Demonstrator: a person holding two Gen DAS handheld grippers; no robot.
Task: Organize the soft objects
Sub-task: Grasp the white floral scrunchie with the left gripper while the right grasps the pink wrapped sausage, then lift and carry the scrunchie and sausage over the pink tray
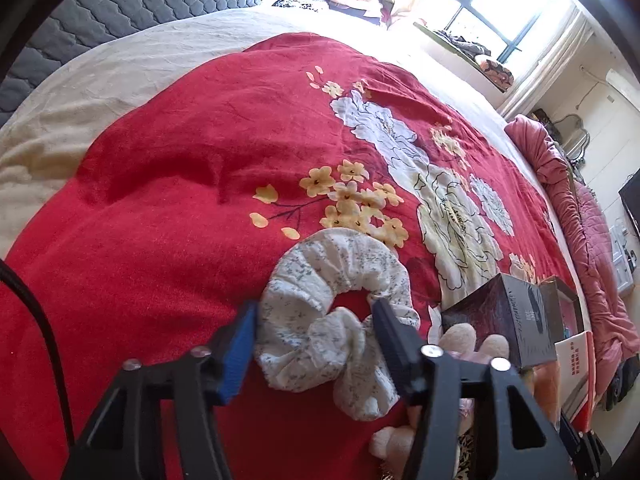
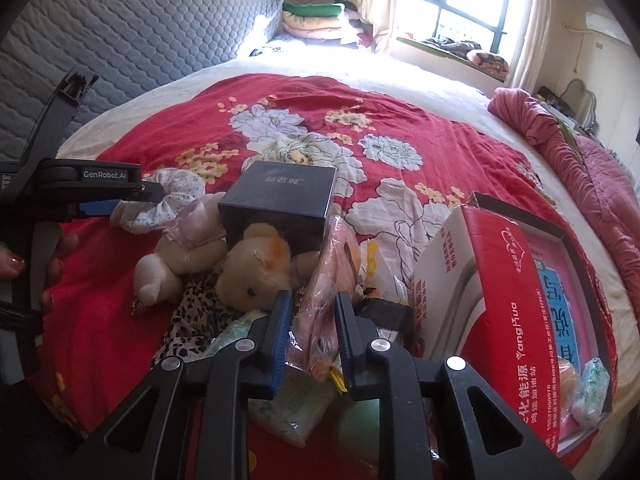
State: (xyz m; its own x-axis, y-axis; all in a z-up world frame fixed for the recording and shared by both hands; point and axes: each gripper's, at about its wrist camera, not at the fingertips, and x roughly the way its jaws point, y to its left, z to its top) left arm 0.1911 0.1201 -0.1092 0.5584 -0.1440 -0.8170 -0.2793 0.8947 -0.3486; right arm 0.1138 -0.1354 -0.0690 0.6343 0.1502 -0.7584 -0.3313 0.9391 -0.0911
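Observation:
A white floral scrunchie [image 1: 340, 264] lies on the red flowered blanket [image 1: 180, 160]. My left gripper [image 1: 316, 308] is shut on its lower loop, with the blue pad against the outer edge and the other finger in the hole. In the right wrist view the same scrunchie [image 2: 176, 188] sits in the left gripper [image 2: 156, 196]. My right gripper [image 2: 313, 296] is shut on a pink crinkly plastic packet [image 2: 336, 252] standing in a pile. A cream plush bear [image 2: 256, 268] and a white plush bunny with a pink bow [image 2: 180, 252] lie left of it.
A dark square box [image 2: 280, 196] sits behind the plush toys. A red and white carton [image 2: 492, 280] stands at the right. Leopard-print cloth [image 2: 196, 308] and a tissue pack [image 2: 296, 412] lie under my right gripper. A bunched pink quilt [image 2: 560, 132] lines the bed's right edge.

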